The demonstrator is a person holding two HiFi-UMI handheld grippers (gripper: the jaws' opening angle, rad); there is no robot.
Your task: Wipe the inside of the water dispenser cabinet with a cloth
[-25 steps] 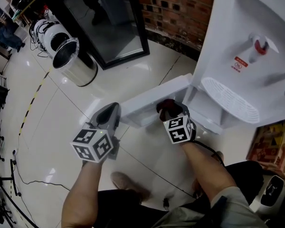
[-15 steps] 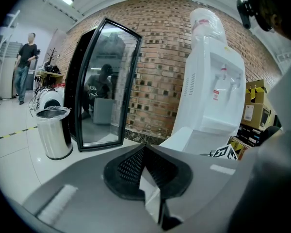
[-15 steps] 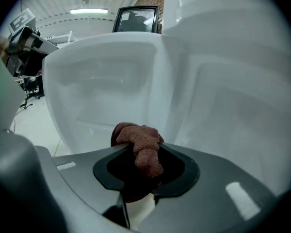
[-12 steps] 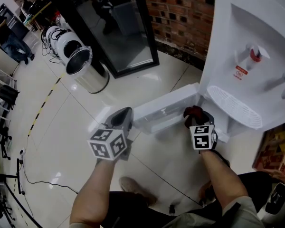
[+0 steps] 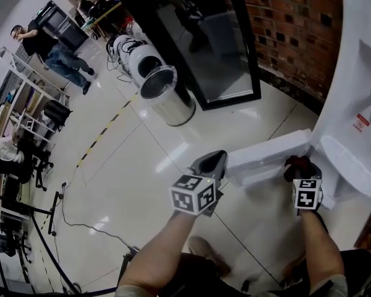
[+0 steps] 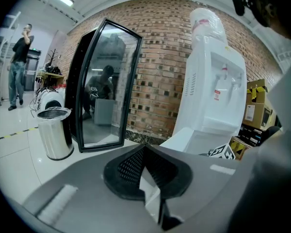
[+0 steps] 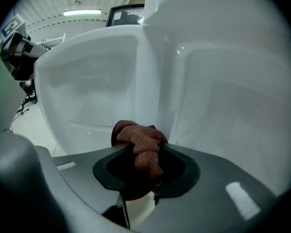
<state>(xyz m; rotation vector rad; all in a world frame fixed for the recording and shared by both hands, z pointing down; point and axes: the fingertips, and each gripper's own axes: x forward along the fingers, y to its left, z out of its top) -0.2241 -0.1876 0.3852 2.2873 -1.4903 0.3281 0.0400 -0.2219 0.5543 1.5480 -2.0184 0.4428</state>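
"Head view, left to right: what's in frame?"

"A person (image 5: 52,48) stands far off at the left. A steel bin (image 5: 167,94) sits by a black-framed glass panel (image 5: 204,48). Then comes my left claw (image 5: 210,163), clenched on nothing, just beside the outer end of the open cabinet door (image 5: 266,156). My right claw (image 5: 302,172) is at the door's hinge end, below the white water dispenser (image 5: 358,73), gripping the cloth (image 5: 295,163)."

"What do the claw cameras add?"

"Left gripper view takes in the whole dispenser, upright against the brick wall (image 6: 155,57). It has a bottle (image 6: 207,23) on top and cardboard boxes (image 6: 254,110) to its right. My jaws there meet with nothing between them. Right gripper view alone looks into the cabinet (image 7: 233,110): white walls, with the door's inner face to the left."

"And the cloth?"

"Reddish-brown, coarse-textured, bunched into a knot. It is pinched between my right jaws and pokes out past them, close to the post where door meets cabinet. Whether it touches the plastic, I can't tell."
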